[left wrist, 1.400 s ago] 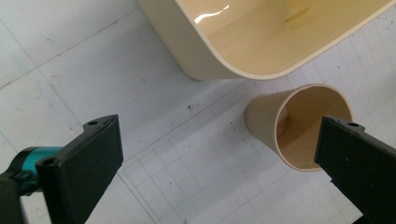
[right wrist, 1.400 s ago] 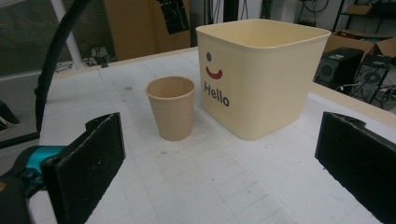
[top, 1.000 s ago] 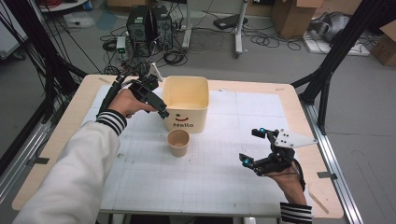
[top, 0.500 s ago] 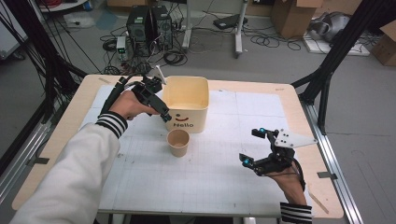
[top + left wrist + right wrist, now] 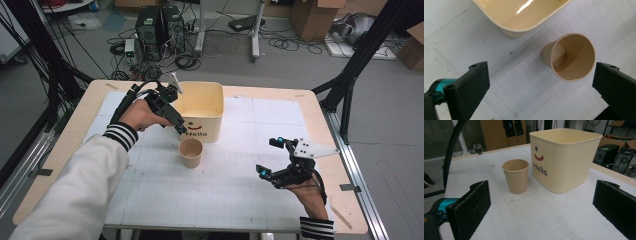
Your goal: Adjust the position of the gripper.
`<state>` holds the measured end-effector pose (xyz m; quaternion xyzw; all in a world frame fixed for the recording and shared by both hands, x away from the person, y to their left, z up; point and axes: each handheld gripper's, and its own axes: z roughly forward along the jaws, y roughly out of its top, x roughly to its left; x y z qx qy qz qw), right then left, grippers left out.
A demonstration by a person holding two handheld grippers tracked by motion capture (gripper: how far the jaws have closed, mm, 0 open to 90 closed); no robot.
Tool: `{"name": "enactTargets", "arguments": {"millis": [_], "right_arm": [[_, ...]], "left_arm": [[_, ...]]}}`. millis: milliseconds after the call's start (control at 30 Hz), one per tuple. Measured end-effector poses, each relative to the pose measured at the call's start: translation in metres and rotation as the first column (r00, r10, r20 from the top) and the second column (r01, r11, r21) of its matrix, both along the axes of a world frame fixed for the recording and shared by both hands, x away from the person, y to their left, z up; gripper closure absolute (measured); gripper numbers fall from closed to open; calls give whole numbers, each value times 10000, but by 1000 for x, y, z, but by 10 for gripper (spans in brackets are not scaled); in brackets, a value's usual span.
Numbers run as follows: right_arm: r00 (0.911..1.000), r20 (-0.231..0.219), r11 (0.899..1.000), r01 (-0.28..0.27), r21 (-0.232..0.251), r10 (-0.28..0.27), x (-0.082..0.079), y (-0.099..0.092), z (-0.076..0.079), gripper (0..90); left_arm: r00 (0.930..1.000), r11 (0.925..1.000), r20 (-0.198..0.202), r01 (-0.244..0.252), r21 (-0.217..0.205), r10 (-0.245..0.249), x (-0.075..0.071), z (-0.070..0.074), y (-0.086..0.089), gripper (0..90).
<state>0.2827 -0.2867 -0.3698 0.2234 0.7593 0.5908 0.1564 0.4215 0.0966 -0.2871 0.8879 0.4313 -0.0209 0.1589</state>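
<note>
The paper cup [image 5: 191,152] stands upright on the counter [image 5: 240,165], just in front of the cream "Hello" tub [image 5: 202,111]. The left tool [image 5: 181,128] hovers just above and behind the cup, jaws spread wide, holding nothing. The right tool [image 5: 270,157] sits well apart toward the counter's right, also spread.

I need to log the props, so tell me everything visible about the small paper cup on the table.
The paper cup is a plain tan, tapered cup that looks like uncoated paper, with a rolled rim and a side seam inside. It is empty and stands upright on the white gridded mat, just in front of the cream "Hello" bin, close to it but apart. Nothing touches it; the left tool hangs open above it.
</note>
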Motion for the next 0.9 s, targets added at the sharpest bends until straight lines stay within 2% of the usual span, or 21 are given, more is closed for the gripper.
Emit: {"name": "enactTargets", "arguments": {"millis": [433,900], "right_arm": [[10000,26,10000,-4,13,4,0,0,0,4],[10000,-11,10000,-30,36,31,-1,0,1,4]], "left_arm": [[9982,9981,-18,601,132,-601,-12,1,-15,17],[9925,9918,-61,1223,370,-1221,-20,-2,-37,17]]}}
